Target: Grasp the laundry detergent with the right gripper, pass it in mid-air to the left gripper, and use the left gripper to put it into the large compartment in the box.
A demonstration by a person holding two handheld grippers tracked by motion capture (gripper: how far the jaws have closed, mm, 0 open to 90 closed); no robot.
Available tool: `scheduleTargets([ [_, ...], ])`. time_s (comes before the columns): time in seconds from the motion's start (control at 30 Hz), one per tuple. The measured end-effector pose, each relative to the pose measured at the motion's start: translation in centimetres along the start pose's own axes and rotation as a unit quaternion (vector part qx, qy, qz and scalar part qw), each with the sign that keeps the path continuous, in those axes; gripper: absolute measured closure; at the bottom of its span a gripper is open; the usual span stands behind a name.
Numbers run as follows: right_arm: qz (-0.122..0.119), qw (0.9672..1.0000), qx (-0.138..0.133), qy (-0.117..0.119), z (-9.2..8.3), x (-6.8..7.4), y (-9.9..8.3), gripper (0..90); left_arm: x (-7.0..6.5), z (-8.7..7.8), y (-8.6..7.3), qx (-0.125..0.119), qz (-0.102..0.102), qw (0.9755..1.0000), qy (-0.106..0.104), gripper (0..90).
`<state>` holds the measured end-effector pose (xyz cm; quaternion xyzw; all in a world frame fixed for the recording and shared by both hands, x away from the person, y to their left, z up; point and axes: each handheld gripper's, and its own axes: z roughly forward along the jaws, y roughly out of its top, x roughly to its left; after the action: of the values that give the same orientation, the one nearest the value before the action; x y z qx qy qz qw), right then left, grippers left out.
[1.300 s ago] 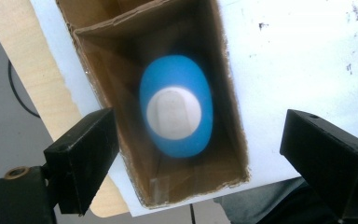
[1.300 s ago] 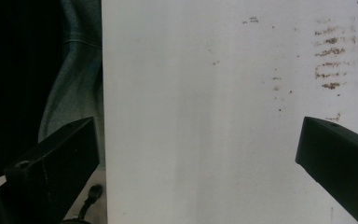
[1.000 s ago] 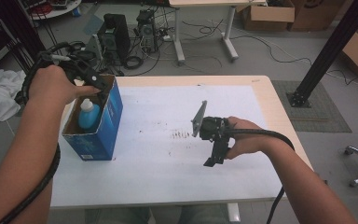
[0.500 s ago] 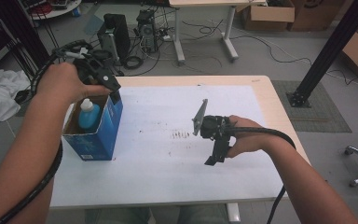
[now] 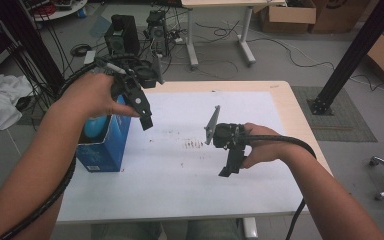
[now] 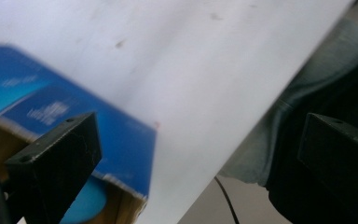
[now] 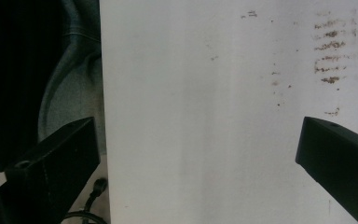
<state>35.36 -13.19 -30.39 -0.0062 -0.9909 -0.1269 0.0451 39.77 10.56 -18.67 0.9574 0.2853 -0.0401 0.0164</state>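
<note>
A blue cardboard box stands open at the table's left edge, with a light blue bottle inside it. My left gripper hovers above the box's right rim and points down at the white table. Its jaws have just been opening and nothing is between them. In the left gripper view the left gripper stands open over the box, the bottle and the table edge. My right gripper hangs open over the table's middle. In the right gripper view the right gripper is empty above bare table.
Brown smudges mark the table between the grippers. Beyond the far edge, computer towers and cables lie on the floor. A white cloth lies at the left, a black post stands at the right.
My left gripper came up out of the blue box and moved right, away from the bottle, which stays in the box. The right gripper kept still.
</note>
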Motion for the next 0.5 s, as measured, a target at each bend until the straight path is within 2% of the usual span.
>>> scheduleTargets([
  [0.1, -0.002, 1.0000, 0.001, -0.001, -0.1, 0.0, 0.0, 0.0, -1.0, 0.4, 0.3, 0.007, 0.056, 0.9984, -0.006, 0.1],
  [0.17, -0.002, 1.0000, 0.002, -0.001, -0.1, 0.1, 0.0, 0.0, -1.6, 0.7, 0.5, 0.012, 0.084, 0.9964, -0.010, 0.1],
  [0.2, -0.002, 1.0000, 0.005, 0.001, -0.1, 0.1, 0.0, 0.0, -2.3, 0.9, 0.5, 0.014, 0.117, 0.9929, -0.018, 0.1],
  [0.23, -0.002, 1.0000, 0.006, 0.000, -0.1, 0.2, 0.0, 0.0, -2.3, 0.9, 0.5, 0.014, 0.117, 0.9929, -0.018, 0.1],
  [0.33, 0.001, 1.0000, 0.007, 0.000, -0.1, 0.3, 0.0, 0.0, -3.4, 1.2, 0.5, 0.016, 0.160, 0.9864, -0.034, 0.1],
  [0.4, -0.001, 1.0000, 0.006, 0.000, -0.1, 0.3, 0.0, 0.0, -3.9, 1.3, 0.6, 0.021, 0.178, 0.9832, -0.037, 0.1],
  [0.5, -0.003, 1.0000, 0.008, 0.000, -0.2, 0.2, 0.0, 0.0, -4.4, 1.5, 0.6, 0.022, 0.197, 0.9795, -0.036, 0.1],
])
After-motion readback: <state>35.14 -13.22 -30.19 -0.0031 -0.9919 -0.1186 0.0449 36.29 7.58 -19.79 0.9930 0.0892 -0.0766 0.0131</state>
